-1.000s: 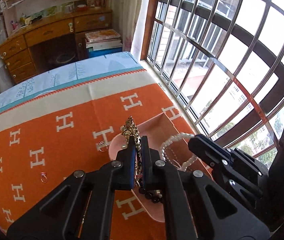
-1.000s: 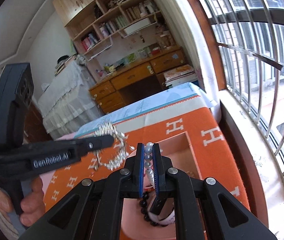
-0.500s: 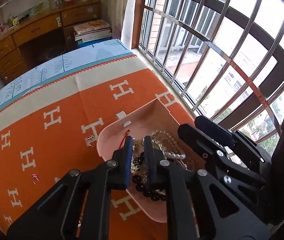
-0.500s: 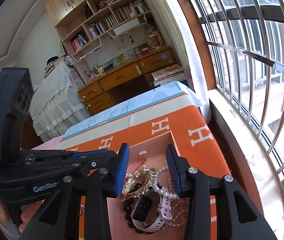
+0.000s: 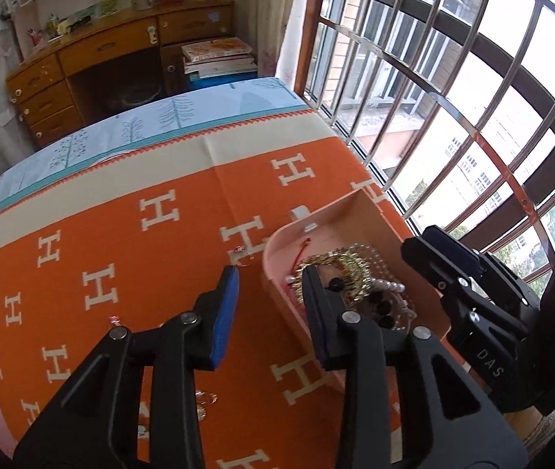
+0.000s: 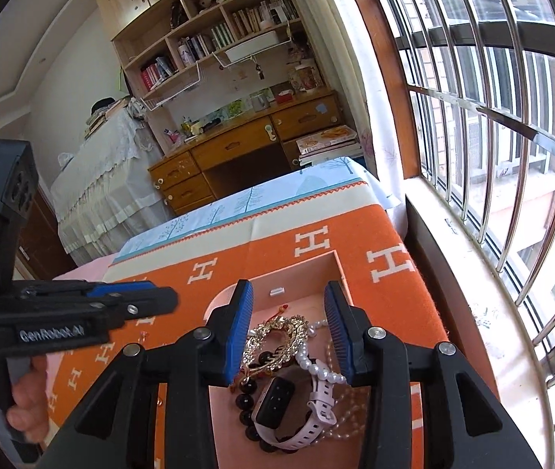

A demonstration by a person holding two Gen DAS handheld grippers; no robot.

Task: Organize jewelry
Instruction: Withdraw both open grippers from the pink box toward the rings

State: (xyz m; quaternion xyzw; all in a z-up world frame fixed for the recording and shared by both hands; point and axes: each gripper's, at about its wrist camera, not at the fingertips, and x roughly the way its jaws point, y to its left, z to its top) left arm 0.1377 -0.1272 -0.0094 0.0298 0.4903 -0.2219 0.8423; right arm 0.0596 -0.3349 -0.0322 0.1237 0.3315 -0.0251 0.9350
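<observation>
A pink tray lies on the orange blanket by the window. In it lie a gold chain, a pearl string, black beads and a pink-strapped watch. My left gripper is open and empty, its jaws astride the tray's left wall. My right gripper is open and empty just above the jewelry. A ring lies left of the tray; another small ring lies further left.
More small pieces lie on the blanket near the front edge. The barred window runs along the right, close to the tray. A wooden desk and bookshelf stand beyond the bed's far end.
Both grippers opened and let go: the gold chain and the pearl string dropped into the tray. The left gripper shifted left, off the tray's middle.
</observation>
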